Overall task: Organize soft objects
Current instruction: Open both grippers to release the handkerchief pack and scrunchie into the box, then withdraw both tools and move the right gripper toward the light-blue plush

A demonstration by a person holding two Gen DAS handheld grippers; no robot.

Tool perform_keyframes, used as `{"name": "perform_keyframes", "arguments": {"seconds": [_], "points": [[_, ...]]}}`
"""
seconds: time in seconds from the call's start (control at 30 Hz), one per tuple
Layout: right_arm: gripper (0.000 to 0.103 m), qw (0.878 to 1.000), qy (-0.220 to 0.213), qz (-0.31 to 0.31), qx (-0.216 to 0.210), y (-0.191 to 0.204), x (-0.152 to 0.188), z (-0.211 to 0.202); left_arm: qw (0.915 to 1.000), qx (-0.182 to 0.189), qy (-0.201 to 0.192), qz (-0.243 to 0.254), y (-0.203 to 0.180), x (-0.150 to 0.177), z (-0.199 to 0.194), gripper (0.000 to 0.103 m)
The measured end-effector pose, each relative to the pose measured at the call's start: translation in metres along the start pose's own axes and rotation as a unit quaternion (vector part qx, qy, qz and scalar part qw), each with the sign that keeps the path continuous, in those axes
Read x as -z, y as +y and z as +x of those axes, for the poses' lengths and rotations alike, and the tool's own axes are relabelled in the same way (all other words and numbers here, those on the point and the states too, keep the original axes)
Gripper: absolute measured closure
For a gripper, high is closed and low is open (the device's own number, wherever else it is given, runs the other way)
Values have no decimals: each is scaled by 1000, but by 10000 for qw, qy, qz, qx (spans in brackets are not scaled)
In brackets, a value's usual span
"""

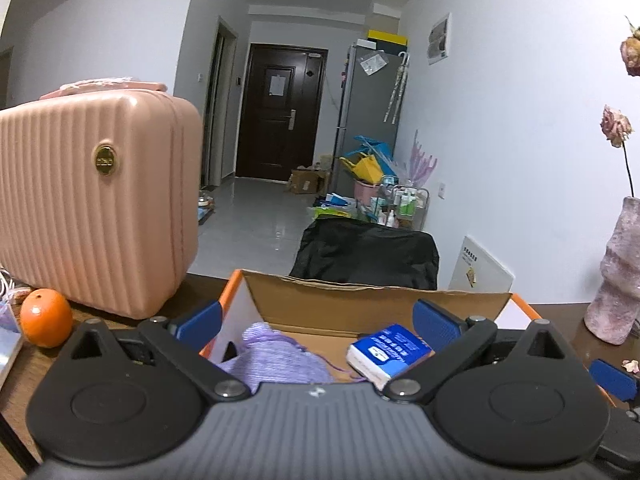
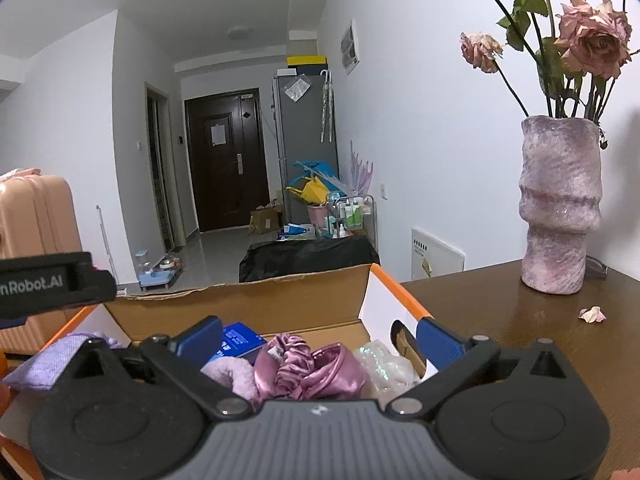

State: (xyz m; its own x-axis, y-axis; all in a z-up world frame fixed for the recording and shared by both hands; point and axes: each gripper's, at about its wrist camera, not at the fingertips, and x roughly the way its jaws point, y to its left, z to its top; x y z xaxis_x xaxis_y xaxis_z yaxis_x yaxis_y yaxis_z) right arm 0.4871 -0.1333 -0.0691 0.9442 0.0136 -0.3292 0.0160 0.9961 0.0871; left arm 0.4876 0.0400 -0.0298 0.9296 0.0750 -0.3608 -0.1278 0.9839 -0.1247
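Note:
An open cardboard box [image 1: 372, 300] with orange edges sits on the brown table; it also shows in the right wrist view [image 2: 248, 300]. Inside lie a lilac knitted pouch [image 1: 276, 360], a blue tissue pack [image 1: 388, 354], a pink satin scrunchie [image 2: 312, 368], a fluffy lilac piece [image 2: 232, 376] and a shiny clear wrap [image 2: 384, 364]. My left gripper [image 1: 318, 324] is open above the box's left part, empty. My right gripper [image 2: 318, 336] is open above the scrunchie, empty. The left gripper's body shows at the left of the right wrist view [image 2: 48, 280].
A pink ribbed case [image 1: 96, 204] stands on the table at the left with an orange [image 1: 46, 318] beside it. A pink vase [image 2: 560, 204] with dried roses stands at the right, a petal [image 2: 592, 314] near it. A black chair back [image 1: 368, 254] is behind the box.

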Motion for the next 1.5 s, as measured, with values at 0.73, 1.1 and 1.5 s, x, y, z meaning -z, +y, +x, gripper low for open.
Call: {"name": "perform_keyframes", "arguments": {"seconds": [0.73, 1.1, 1.5], "points": [[0, 9996, -236, -43, -169, 3, 4, -54, 9997, 23, -241, -58, 16, 4, -56, 0], [0, 9989, -297, -306, -198, -7, 20, -96, 9997, -45, -230, -89, 20, 23, -89, 0], [0, 9980, -340, -484, -228, -31, 39, -148, 9997, -113, -233, -39, 20, 46, -131, 0]]}}
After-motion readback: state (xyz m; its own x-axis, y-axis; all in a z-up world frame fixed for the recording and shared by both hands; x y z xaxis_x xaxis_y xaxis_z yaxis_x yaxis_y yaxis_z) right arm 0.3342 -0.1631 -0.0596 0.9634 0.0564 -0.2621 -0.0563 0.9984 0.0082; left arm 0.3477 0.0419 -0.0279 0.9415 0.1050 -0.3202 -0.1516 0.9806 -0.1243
